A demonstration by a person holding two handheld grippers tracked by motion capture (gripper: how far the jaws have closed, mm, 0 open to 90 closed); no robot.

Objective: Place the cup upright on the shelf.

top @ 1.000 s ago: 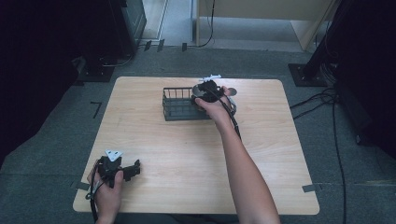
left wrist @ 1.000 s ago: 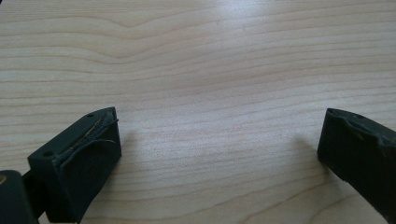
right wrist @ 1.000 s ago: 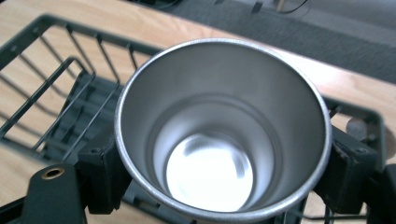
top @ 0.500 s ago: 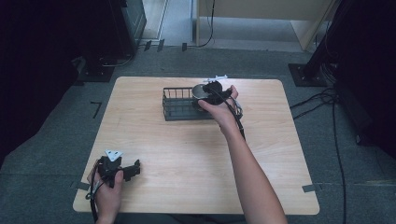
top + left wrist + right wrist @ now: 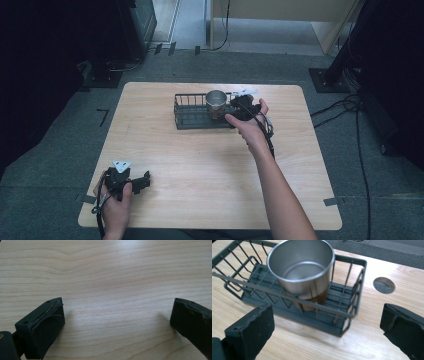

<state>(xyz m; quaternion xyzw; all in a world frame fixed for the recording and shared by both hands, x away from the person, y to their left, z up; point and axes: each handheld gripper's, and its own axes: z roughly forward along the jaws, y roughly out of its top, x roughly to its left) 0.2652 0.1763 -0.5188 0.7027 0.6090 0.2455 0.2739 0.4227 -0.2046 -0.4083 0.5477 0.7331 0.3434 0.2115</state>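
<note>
Cup (image 5: 303,272) stands upright in wire basket (image 5: 352,315), right end, far side of tabletop (image 5: 210,170). My right gripper (image 5: 327,332) just beside it, jaws have just been opening, now spread wide, nothing between — looks like release after drop-in. Left gripper (image 5: 131,182) parked at near-left corner, jaws spread, empty, out of way. Brown band at cup base: can't tell what. Basket's left end cut off in right gripper view.

silver cup (image 5: 300,267), dark grey wire basket (image 5: 347,315), pale wood-grain table (image 5: 200,165)

Basket (image 5: 294,307) left end cut off by right gripper view's edge. Cup (image 5: 302,270) base screened by basket wires. Both elbows leave high view's bottom edge.
</note>
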